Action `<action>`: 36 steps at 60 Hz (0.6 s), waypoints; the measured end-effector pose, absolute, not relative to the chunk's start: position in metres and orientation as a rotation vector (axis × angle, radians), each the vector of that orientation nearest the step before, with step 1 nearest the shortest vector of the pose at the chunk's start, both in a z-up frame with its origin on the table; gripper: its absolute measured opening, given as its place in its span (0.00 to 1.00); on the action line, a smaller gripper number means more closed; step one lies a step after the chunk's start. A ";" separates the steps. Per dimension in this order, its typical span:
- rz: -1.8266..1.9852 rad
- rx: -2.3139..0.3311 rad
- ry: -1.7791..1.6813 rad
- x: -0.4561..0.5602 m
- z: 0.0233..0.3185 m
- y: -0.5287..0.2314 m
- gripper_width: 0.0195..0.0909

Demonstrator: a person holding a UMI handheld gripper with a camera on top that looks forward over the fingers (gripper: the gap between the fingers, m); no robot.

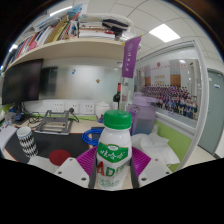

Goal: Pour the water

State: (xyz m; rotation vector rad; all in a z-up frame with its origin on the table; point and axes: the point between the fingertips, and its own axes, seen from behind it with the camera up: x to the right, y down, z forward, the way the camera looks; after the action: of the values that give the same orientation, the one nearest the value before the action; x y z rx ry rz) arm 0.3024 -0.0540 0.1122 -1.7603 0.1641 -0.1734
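A bottle [114, 150] is seen upright between the two fingers of the claw [113, 168], its long axis vertical and its green cap [117, 119] pointing straight up. The body is white, with a green label bearing white lettering that cannot be read. The magenta pads [142, 160] are set against both sides of the lower body, so the claw is closed about the bottle and grips it; the left pad is mostly hidden behind the bottle. The base of the bottle is cut off at the lower rim of the view, so it cannot be told whether it rests on anything.

Beyond the fingers a surface [40, 150] is seen. On it, to the left, a pale ribbed cup [26, 140] stands upright, and a red round thing [59, 157] lies just beside the left finger. A blue round object [93, 135] is partly hidden behind the bottle's shoulder. A wire rack [57, 122] stands further back, near a dark screen [22, 80]. A purple banner [130, 56] hangs above, with a shelf of books [70, 35] to its left. A blurred greyish shape [144, 112] to the right of the cap cannot be made out.
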 end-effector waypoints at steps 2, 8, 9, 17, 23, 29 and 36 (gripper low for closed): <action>-0.170 -1.746 0.169 0.302 0.114 -0.053 0.39; -0.171 -1.716 0.157 0.302 0.115 -0.048 0.28; -0.169 -1.714 0.160 0.303 0.115 -0.048 0.28; -0.160 -1.728 0.152 0.303 0.115 -0.046 0.25; -0.197 -1.760 0.099 0.299 0.117 -0.045 0.24; -0.257 -1.793 -0.020 0.281 0.131 -0.042 0.24; -0.377 -1.830 -0.259 0.248 0.151 -0.030 0.24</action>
State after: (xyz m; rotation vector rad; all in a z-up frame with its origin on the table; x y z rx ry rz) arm 0.2484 -0.0299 0.1508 -1.8299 -0.2589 -0.3775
